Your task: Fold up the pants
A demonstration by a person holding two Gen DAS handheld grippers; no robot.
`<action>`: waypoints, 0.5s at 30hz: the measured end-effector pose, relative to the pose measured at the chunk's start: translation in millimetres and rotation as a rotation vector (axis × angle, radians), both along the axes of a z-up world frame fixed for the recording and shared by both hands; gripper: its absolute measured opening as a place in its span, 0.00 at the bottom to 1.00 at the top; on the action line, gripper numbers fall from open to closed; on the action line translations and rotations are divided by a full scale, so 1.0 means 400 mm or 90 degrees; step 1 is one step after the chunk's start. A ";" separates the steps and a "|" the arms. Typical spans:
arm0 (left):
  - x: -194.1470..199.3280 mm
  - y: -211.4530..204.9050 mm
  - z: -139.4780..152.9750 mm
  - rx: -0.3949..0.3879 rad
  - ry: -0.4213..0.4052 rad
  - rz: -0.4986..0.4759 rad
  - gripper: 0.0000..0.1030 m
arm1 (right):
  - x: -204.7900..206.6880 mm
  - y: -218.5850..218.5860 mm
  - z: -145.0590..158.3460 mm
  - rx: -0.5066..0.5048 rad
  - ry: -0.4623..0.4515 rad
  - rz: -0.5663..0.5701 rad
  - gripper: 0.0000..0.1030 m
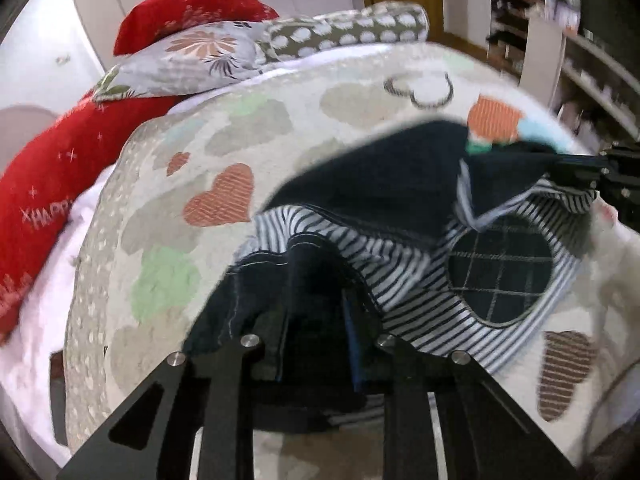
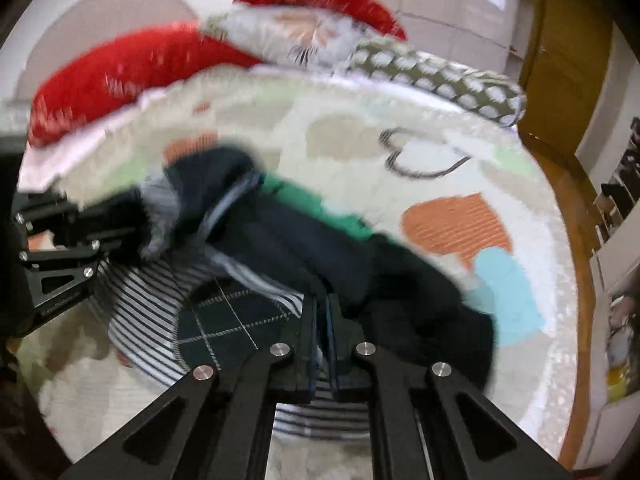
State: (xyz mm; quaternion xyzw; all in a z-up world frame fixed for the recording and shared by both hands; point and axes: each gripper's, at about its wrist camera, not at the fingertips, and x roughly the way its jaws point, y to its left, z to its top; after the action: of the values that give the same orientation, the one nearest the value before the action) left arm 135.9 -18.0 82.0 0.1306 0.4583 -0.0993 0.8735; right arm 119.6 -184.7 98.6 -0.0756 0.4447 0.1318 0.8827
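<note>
Black fingers point(image 2: 308, 320) of the right gripper point(image 2: 320, 320) pinched nearly together on a fold of the dark navy pants with striped lining and a plaid heart patch point(image 2: 304, 248). At nine o'clock in the right wrist view, left gripper point(image 1: 316, 320) clamped on the bunched waistband edge, jaws narrowly parted around the cloth. Garment stretched between both tools above the cream heart-patterned bedspread point(image 1: 280, 120). Red pillows point(image 1: 188, 16) and a grey floral cushion point(image 1: 192, 56) at twelve o'clock, well apart.

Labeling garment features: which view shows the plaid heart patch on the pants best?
Left wrist: the plaid heart patch is sharp and almost whole. In the right wrist view the patch is blurrier, and the right tongs cover its edge.
</note>
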 end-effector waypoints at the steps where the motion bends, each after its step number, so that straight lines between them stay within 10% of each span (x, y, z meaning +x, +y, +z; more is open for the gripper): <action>1: 0.007 0.018 0.016 -0.016 0.000 0.008 0.21 | -0.006 -0.014 0.029 0.014 -0.010 0.000 0.04; 9: 0.315 0.215 0.029 -0.097 0.052 0.198 0.27 | 0.195 -0.073 0.138 0.037 -0.053 -0.089 0.06; 12: 0.370 0.305 -0.005 -0.163 0.073 0.279 0.27 | 0.333 -0.097 0.090 0.027 -0.026 -0.162 0.36; 15: 0.330 0.363 0.001 -0.269 0.081 0.269 0.39 | 0.391 -0.142 0.054 0.020 -0.004 -0.257 0.42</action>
State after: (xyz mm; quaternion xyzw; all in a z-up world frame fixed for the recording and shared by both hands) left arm 268.0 127.2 82.3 -0.1591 0.4986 -0.0163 0.8520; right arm 276.1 -241.3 120.1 0.0282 0.4457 -0.0417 0.8938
